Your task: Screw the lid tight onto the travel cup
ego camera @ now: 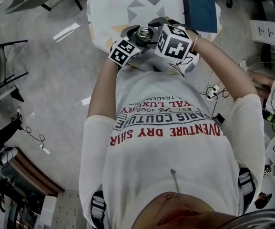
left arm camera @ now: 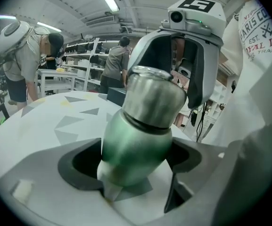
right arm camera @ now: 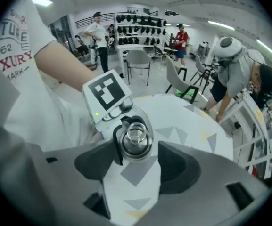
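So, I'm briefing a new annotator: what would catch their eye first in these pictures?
The green travel cup with its steel lid fills the left gripper view, clamped tilted in the left gripper. The right gripper hangs over the lid, with its jaws open to either side of it. The table lies beneath, under a cover patterned with triangles.

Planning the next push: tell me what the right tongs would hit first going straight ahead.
The lid of the cup: it sits dead ahead between the open right tongs. How near is hard to judge.
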Action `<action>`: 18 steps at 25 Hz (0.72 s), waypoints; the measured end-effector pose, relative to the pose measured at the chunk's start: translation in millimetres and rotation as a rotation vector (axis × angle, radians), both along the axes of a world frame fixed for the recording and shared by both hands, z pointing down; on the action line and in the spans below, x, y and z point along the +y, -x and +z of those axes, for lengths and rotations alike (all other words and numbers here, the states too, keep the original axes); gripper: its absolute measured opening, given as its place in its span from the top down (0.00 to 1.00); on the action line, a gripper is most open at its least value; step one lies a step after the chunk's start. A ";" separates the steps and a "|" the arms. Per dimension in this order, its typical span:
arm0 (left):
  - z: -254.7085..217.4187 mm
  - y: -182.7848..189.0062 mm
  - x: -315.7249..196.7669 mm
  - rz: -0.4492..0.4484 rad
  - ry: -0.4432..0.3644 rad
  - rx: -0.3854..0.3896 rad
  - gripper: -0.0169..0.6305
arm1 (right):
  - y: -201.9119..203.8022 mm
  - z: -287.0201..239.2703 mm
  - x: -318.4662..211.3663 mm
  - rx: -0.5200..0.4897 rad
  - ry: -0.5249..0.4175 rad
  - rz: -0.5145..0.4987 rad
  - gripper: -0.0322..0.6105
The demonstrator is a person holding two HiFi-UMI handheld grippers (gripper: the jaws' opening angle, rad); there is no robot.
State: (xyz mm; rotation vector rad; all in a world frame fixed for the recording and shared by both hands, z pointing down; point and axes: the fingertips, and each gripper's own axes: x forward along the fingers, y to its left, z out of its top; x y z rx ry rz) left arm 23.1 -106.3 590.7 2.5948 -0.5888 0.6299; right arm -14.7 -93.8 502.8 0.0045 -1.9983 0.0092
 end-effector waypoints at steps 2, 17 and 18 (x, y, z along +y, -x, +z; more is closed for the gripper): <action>0.0 -0.7 -0.2 0.001 0.002 0.001 0.33 | -0.2 -5.4 0.3 0.003 0.004 -0.100 0.51; 3.9 3.2 0.1 0.024 0.010 -0.020 0.33 | 1.8 6.1 5.2 0.144 0.049 -0.570 0.58; 4.4 3.8 -0.2 0.022 0.011 -0.022 0.33 | 2.9 4.9 5.4 0.130 0.056 -0.560 0.58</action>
